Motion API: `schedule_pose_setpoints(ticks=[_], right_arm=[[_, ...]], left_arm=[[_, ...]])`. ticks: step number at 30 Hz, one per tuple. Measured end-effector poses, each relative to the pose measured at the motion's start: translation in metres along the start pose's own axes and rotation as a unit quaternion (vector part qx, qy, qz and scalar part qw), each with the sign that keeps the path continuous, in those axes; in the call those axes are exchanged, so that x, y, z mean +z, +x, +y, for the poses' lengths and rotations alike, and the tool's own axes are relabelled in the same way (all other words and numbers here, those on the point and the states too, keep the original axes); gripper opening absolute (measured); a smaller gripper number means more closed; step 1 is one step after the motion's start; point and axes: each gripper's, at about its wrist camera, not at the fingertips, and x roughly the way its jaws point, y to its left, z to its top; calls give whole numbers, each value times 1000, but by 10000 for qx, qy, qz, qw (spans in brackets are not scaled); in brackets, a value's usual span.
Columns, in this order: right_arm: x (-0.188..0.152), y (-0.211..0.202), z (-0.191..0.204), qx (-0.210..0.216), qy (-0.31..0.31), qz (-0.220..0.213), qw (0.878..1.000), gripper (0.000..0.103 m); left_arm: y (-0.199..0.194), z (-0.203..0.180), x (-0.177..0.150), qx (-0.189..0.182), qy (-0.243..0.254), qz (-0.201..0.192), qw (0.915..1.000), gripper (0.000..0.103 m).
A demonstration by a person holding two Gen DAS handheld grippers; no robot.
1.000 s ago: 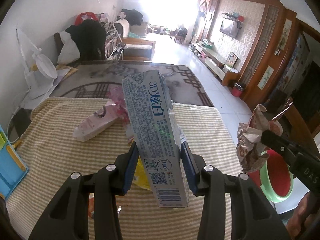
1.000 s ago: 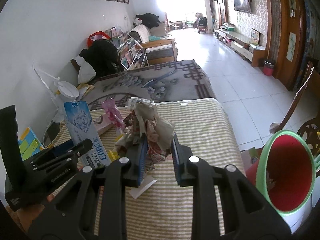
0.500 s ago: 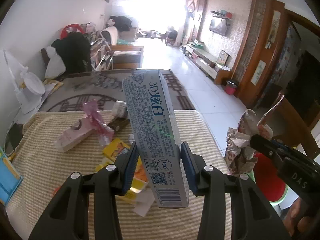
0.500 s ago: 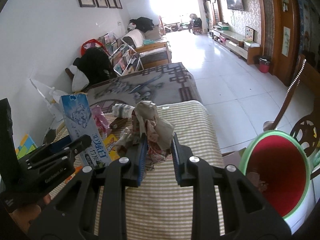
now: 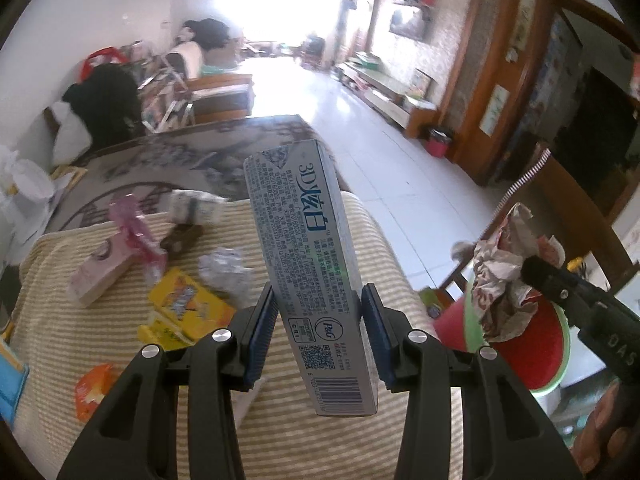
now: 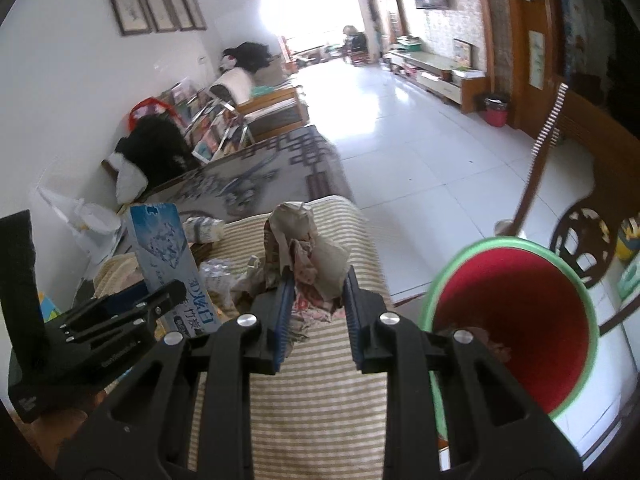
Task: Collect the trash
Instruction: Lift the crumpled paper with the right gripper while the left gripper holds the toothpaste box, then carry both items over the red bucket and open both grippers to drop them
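Blue pads of the left hand-held gripper (image 5: 318,336) press on both long sides of a toothpaste box (image 5: 310,264), which stands tilted between them, its printed back and barcode toward the camera and its far end up over the bench (image 5: 328,440). The bench wears a cloth of beige and cream stripes. On the cloth to the left of the box lie more scraps: a yellow wrapper (image 5: 182,306), an orange wrapper (image 5: 94,394) nearer the camera, a crumpled silvery ball (image 5: 226,266), a pink box (image 5: 98,276) with a pink wrapper (image 5: 138,228) just beside it, and a small brown piece (image 5: 182,236) farther back.

In the right wrist view the right hand-held gripper (image 6: 316,316) is clamped tight on a crumpled wad of paper (image 6: 310,256), printed red and white, which bulges above its pads. The wad hangs above the striped cloth near the right edge of the bench. Just to the right, beyond that edge, stands a trash bin (image 6: 516,316), red inside with a green rim, its mouth tipped toward the camera and some scraps lying in its bottom. In the left wrist view the same wad shows in front of the bin's red opening. A dark wooden chair (image 6: 584,240) stands behind the bin on the white tiled floor (image 6: 420,152).
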Motion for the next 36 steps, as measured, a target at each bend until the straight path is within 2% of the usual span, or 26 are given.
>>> schedule_pose_setpoints(ticks=[12, 24, 29, 36], right_arm=[[-4, -32, -79, -590, 632, -208, 9960, 25], [-16, -50, -176, -1233, 1475, -185, 9812, 25], [-21, -46, -192, -1285, 1620, -77, 9784, 25], [-25, -46, -196, -1245, 1703, -41, 9775, 25]], left_arm=[[9, -99, 2, -639, 817, 31, 9946, 41], [42, -166, -7, -1358, 1292, 514, 9809, 41], [60, -190, -9, -1567, 1511, 670, 9737, 41], [96, -214, -12, -1524, 1762, 1185, 9652, 41]])
